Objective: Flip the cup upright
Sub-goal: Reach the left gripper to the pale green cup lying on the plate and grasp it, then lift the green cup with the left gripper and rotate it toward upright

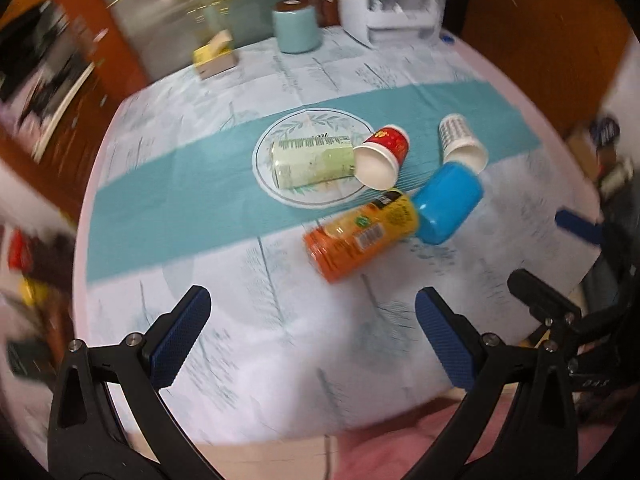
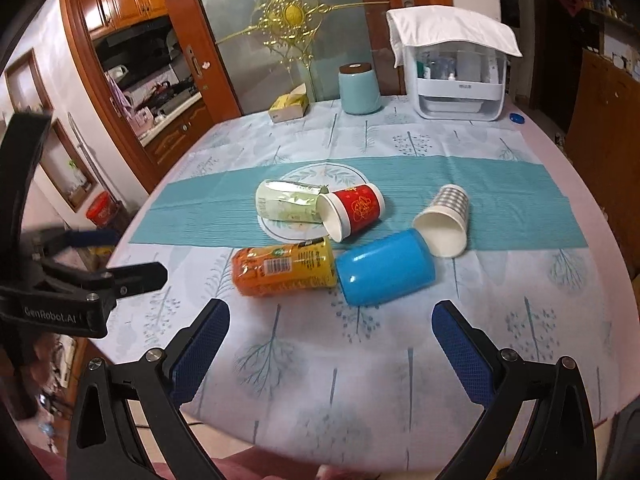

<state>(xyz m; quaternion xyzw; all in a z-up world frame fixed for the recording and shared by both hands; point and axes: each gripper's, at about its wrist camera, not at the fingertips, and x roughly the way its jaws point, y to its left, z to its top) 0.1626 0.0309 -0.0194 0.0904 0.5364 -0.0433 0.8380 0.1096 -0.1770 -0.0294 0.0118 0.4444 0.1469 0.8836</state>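
Observation:
Several containers lie on their sides mid-table. A blue plastic cup [image 2: 385, 267] [image 1: 446, 202] lies closest. A red paper cup [image 2: 352, 211] [image 1: 382, 156] and a white patterned paper cup [image 2: 444, 220] [image 1: 462, 142] lie behind it, mouths toward me. An orange can [image 2: 284, 270] [image 1: 360, 234] and a pale green can [image 2: 290, 206] [image 1: 312, 158] lie beside them. My left gripper [image 1: 312, 334] is open and empty, near the front edge; it also shows at the left of the right wrist view [image 2: 116, 256]. My right gripper [image 2: 330, 340] is open and empty, just short of the blue cup.
A tablecloth with a teal band [image 2: 500, 184] covers the table. At the back stand a teal canister [image 2: 359, 88], a yellow tissue box [image 2: 289, 106] and a white organizer under a cloth [image 2: 456, 80]. A wooden door frame and kitchen are at the left.

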